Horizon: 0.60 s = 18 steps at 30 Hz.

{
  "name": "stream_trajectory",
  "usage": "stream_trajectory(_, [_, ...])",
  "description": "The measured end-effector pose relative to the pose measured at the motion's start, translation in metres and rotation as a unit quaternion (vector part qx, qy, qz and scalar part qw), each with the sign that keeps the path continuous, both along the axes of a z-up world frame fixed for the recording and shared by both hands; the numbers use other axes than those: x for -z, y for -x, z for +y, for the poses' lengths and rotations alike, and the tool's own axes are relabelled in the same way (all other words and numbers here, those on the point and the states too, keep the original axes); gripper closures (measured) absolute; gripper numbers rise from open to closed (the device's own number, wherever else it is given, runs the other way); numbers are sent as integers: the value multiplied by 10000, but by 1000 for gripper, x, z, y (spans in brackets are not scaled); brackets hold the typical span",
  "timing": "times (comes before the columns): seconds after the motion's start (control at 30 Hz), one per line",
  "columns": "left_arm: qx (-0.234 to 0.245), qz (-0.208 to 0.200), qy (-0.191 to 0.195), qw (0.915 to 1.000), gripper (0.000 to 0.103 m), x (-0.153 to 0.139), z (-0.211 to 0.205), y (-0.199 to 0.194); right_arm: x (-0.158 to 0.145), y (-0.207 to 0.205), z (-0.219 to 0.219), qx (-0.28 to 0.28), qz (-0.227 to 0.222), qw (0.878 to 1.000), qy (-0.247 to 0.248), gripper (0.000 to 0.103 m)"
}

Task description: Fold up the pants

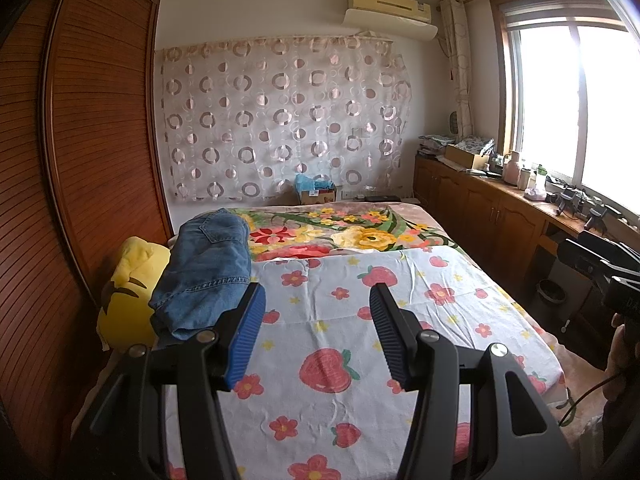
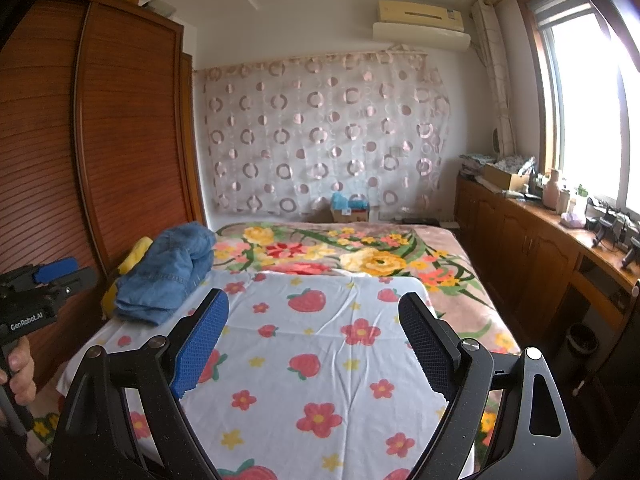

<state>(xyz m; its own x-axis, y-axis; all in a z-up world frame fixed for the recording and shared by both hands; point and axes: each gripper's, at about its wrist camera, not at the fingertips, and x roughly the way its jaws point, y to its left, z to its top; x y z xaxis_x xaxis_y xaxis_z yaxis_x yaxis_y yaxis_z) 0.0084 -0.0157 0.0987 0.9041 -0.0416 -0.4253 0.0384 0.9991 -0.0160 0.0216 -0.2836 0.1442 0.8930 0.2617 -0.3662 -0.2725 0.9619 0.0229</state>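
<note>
While the jeans (image 1: 202, 276) lie bunched in a loose heap at the left of both frames, half on the yellow pillow (image 1: 128, 292) and half on the strawberry sheet (image 1: 340, 320), you hold both grippers spread wide and empty above that sheet. The left gripper (image 1: 316, 320) hangs just right of the heap, the right gripper (image 2: 312, 340) over the sheet's middle. The flat sheet looks like your folding surface, though the heap is crumpled rather than squared.
</note>
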Motion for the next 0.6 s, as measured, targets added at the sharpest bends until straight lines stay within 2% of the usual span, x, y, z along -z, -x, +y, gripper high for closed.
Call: stream_trajectory(0.6, [3, 11, 2, 10000, 49, 0, 0, -1, 0, 0, -1, 2, 3, 10000, -7, 14])
